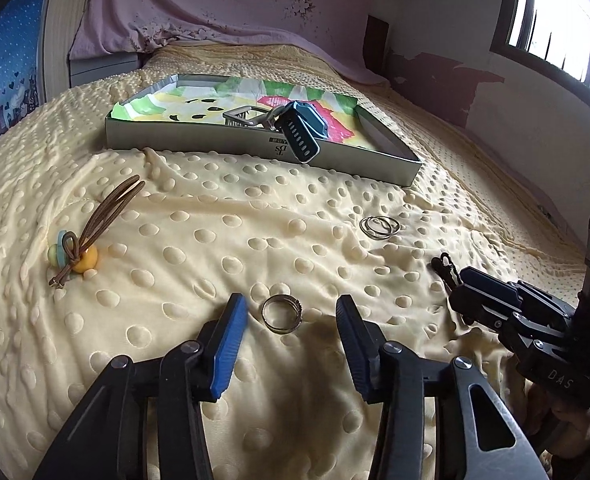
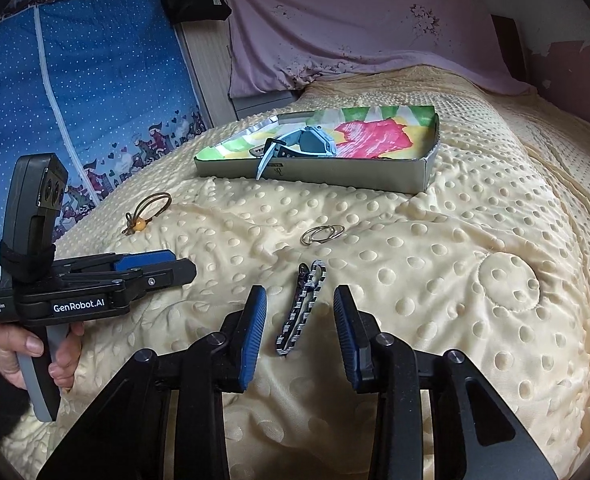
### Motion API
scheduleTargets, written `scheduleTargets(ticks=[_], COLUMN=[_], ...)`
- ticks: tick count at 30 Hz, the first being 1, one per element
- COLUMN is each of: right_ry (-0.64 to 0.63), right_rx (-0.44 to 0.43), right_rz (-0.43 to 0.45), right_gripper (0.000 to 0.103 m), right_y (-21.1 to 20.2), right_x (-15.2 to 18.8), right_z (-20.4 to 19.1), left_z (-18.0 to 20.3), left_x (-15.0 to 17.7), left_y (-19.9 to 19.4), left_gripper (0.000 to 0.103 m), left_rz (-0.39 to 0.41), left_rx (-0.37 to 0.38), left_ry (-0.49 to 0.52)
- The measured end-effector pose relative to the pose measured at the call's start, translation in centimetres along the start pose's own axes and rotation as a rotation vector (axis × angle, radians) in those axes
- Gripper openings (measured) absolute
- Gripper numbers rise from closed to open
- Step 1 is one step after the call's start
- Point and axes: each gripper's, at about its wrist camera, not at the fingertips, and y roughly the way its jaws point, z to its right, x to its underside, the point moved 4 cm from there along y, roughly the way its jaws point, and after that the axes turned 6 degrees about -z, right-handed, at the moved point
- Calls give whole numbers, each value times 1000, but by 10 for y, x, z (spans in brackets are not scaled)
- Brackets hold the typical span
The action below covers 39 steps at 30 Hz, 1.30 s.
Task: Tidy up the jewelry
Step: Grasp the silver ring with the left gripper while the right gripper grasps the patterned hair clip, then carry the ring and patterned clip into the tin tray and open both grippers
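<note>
Left gripper (image 1: 291, 312): jaws partly apart, straddling the ring (image 1: 282, 314) at bottom centre of the left view. Neither pad touches it; nothing held. Right gripper (image 2: 297, 312): jaws likewise partly apart around the striped hair clip (image 2: 303, 308), bottom centre of the right view. Clear gaps on both sides; not gripped.

Step in hand, as I judge it: close on ring and clip, then carry both to the box (image 1: 199, 148).

To do it well: the ring lies flat in soft dimpled blanket (image 1: 199, 216), so the pads likely need to press down a little and catch it across its width, or it may tip or slip out. The clip lies lengthwise along the fingers; closing across its narrow middle looks sound.

Outward: hoop earrings (image 1: 379, 226) sit centre right in the left view, apart from both grippers. Bead cord (image 1: 81, 248) lies at far left. The box sits upper centre, a watch (image 1: 301, 132) hanging over its near wall.

Room: open blanket between grippers and box. The near wall must be cleared on entry; left half of the box looks freest. The two grippers sit close together, so lift straight.
</note>
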Motion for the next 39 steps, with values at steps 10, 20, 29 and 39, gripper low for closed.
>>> scheduleTargets(ticks=[10,20,29,39], right_ry=[7,6,-16,17], right_rx=[-3,1,-36,-54], right_rz=[-29,-38,9,96], right_gripper=[31,14,6,6], right_y=[12,14,2,-22], right_x=[1,3,4,-1], right_z=[0,-1,-10,-7], left_z=[-1,4,14,29], left_x=[2,4,4,-5], left_y=[5,4,-9,-31], left_gripper=[28,20,20,20], left_rz=[-13,-2,37,96], left_rx=[-13,-17,23,37], left_ry=[-1,16,30,28])
